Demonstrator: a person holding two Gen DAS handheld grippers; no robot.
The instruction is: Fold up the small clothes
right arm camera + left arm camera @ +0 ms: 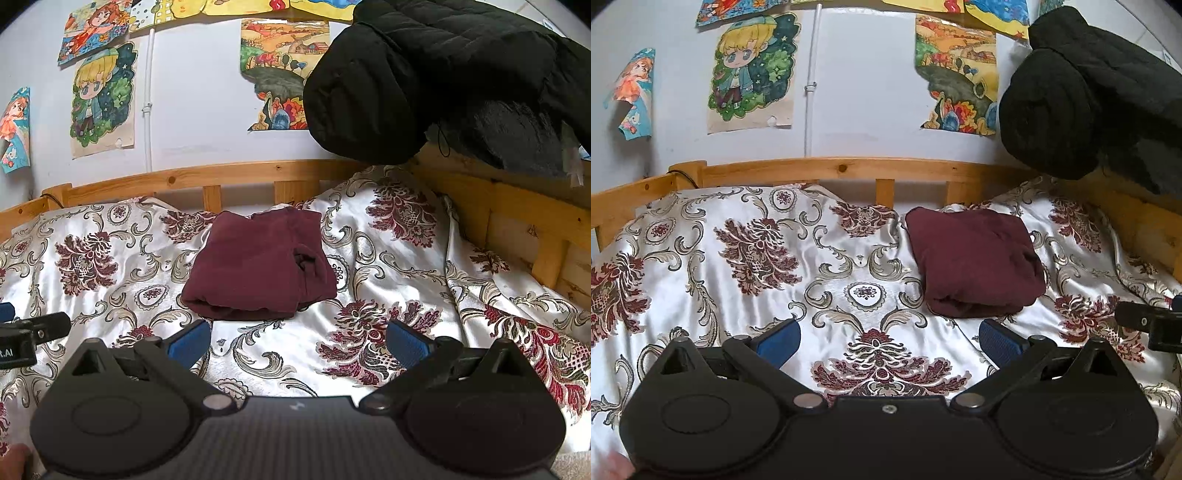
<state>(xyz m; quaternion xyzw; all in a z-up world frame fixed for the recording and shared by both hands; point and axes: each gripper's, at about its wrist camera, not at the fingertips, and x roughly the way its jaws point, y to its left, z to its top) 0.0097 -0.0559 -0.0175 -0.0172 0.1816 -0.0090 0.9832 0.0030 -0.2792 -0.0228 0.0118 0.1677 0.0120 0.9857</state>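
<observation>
The dark maroon fabric garment [258, 264] lies folded into a compact rectangle on the floral satin bedspread [388, 258], apparently complete, while the left hand-held gripper [889, 338] and right hand-held gripper [298, 338], both near the garment, gape wide, holding nothing.

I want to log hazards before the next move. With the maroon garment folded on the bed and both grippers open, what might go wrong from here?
1. The satin floral bedspread looks slick and wrinkled, so nudging the folded maroon garment may slide or unfold it.
2. A loose flap on the garment's right side might spring open if bumped.
3. The open left gripper and right gripper hang close together and may collide.
</observation>
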